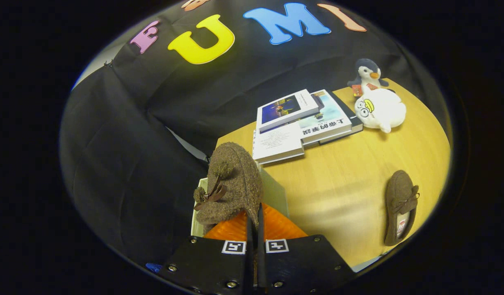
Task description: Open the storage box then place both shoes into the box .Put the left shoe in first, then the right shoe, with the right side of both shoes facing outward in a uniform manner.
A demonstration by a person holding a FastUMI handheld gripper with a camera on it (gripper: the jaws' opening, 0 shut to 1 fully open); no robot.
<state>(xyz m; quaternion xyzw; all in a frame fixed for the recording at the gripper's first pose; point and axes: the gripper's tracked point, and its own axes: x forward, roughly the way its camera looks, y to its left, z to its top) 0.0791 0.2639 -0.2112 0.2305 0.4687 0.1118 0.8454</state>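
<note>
while the gripper pinches one shoe, the other shoe lies apart

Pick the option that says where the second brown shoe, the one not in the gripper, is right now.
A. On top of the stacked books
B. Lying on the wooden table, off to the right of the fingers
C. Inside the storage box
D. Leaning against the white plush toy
B: the second shoe lies alone on the wooden table, while the gripper pinches the other shoe over the storage box.
</note>
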